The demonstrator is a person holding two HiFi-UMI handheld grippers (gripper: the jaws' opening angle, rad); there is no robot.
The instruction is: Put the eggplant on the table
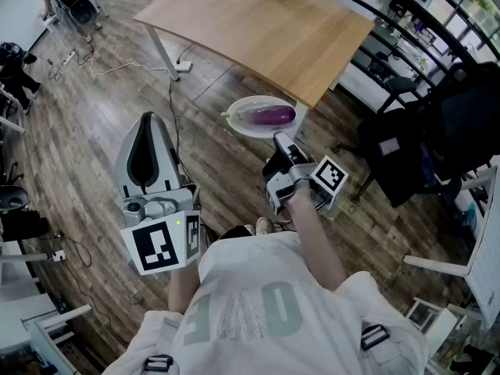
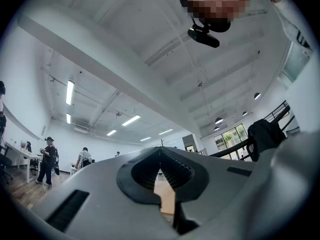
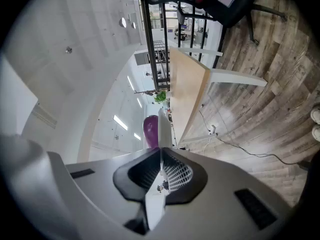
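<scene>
Noting nearest first: the shirt (image 1: 258, 311) carries pale block letters, upside down in the head view and not surely readable. Left gripper (image 1: 148, 118) points upward, its fingers (image 1: 129, 158) closed tip to tip with nothing between them. Right gripper (image 1: 279, 139) is level, fingers pinched on the near rim of a white plate (image 1: 241, 125) held over the floor, just short of the desk (image 1: 258, 30). The eggplant (image 1: 272, 116) lies loose on the plate. Judgement: light, firm, glossy skin, so likely slippery and prone to roll if the plate tips. Best hold is across the thick middle, squeezing gently. No brand or label is visible on the eggplant, plate or desk.
</scene>
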